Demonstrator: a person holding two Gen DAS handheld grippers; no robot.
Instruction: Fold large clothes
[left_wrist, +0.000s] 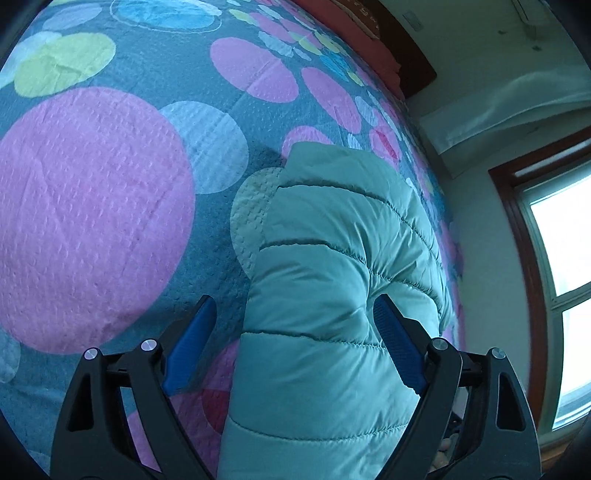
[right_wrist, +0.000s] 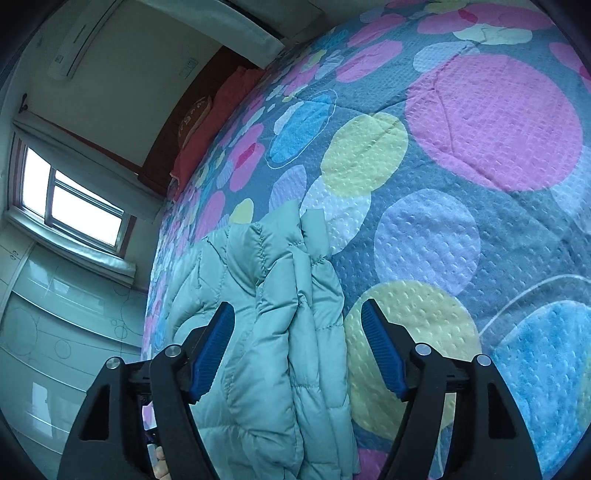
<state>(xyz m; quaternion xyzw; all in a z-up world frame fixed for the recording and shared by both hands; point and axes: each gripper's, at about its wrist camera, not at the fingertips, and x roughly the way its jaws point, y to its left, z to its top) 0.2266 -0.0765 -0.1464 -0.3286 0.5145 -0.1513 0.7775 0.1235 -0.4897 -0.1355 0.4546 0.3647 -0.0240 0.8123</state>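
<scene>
The left gripper (left_wrist: 295, 325) is standing wide open, its blue pads (left_wrist: 190, 347) spread apart. The teal quilted jacket (left_wrist: 332, 295) is lying folded on the bedspread (left_wrist: 96, 206), running from below the gripper forward and away between the two fingers. The right-hand pad is sitting right against the jacket's puffy side without squeezing it; the left-hand pad is hanging clear over the bedspread. Nothing is being gripped.

The right gripper (right_wrist: 297, 325) is also hanging open, fingers well apart, with no earlier view to show how it got there. The jacket (right_wrist: 266, 332) is lying between and just ahead of its fingers, bunched into long vertical folds. The left pad (right_wrist: 212, 354) is hovering over the jacket's padding, and the right pad is sitting over the yellow circle of the bedspread (right_wrist: 480, 184), just beside the jacket's edge. Neither pad is pressing on the fabric.

Beyond the left gripper, to its right, a window (left_wrist: 561, 258) is glowing. For the right gripper the window (right_wrist: 70, 203) is lying far to the left, with an air conditioner (right_wrist: 81, 40) above it.
</scene>
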